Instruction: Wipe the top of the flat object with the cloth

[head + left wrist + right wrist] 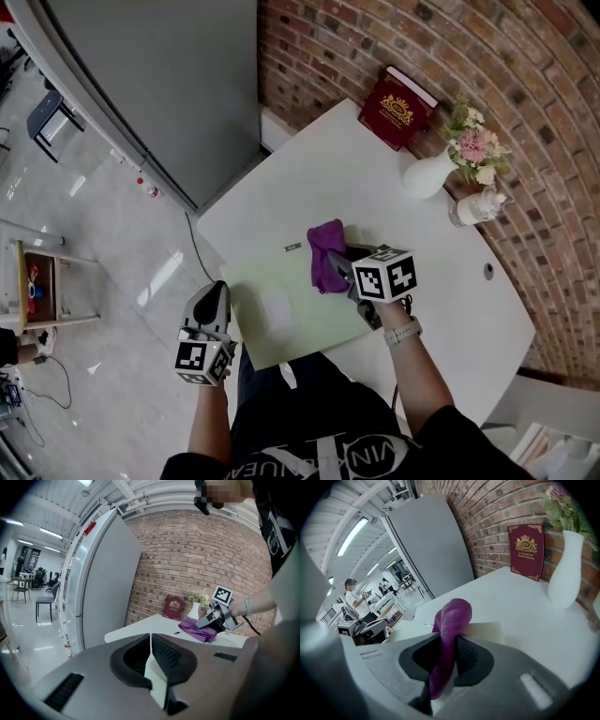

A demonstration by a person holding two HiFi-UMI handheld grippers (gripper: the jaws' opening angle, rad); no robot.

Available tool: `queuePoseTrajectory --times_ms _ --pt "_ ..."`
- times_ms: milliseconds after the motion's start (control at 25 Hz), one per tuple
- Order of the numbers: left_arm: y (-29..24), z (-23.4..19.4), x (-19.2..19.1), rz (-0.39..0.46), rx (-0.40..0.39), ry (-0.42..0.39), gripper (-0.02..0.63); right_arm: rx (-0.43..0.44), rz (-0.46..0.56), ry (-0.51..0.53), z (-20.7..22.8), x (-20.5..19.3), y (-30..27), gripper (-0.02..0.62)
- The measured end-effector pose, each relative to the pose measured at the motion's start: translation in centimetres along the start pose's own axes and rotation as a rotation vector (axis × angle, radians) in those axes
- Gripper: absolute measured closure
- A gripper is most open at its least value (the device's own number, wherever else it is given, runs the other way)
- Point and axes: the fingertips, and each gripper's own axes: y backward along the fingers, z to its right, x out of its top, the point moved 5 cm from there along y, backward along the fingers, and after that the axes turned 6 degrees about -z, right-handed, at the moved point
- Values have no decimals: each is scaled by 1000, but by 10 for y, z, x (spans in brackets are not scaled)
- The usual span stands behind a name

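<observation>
A pale green flat mat (291,314) lies on the white table (441,281) near its front-left edge. My right gripper (345,274) is shut on a purple cloth (325,251), which hangs over the mat's far right corner. In the right gripper view the cloth (449,634) runs up between the jaws, with the mat's corner (487,631) just behind. My left gripper (208,314) hovers off the table's left edge beside the mat, shut with nothing in it. The left gripper view shows the right gripper (213,618) and the cloth (197,629) across the table.
At the table's far side a dark red book (398,108) leans on the brick wall, with a white vase of flowers (433,172) and a small bottle (475,208) to its right. A large grey panel (159,84) stands to the left, beyond the tiled floor.
</observation>
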Motion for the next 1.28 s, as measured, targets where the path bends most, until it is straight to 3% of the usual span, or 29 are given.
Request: queuePoseTrajectory --times_ms 800,920,1120,1280 --pt "19 5 -10 13 77 43 589 -82 69 -118 71 -11 36 532" --pt "24 3 -17 4 97 32 590 -114 102 -76 73 -10 43 532" --pt "30 5 -28 2 84 19 589 -256 254 84 59 -1 64 532" --pt "32 10 -30 -30 41 16 589 -202 336 87 15 2 76 532"
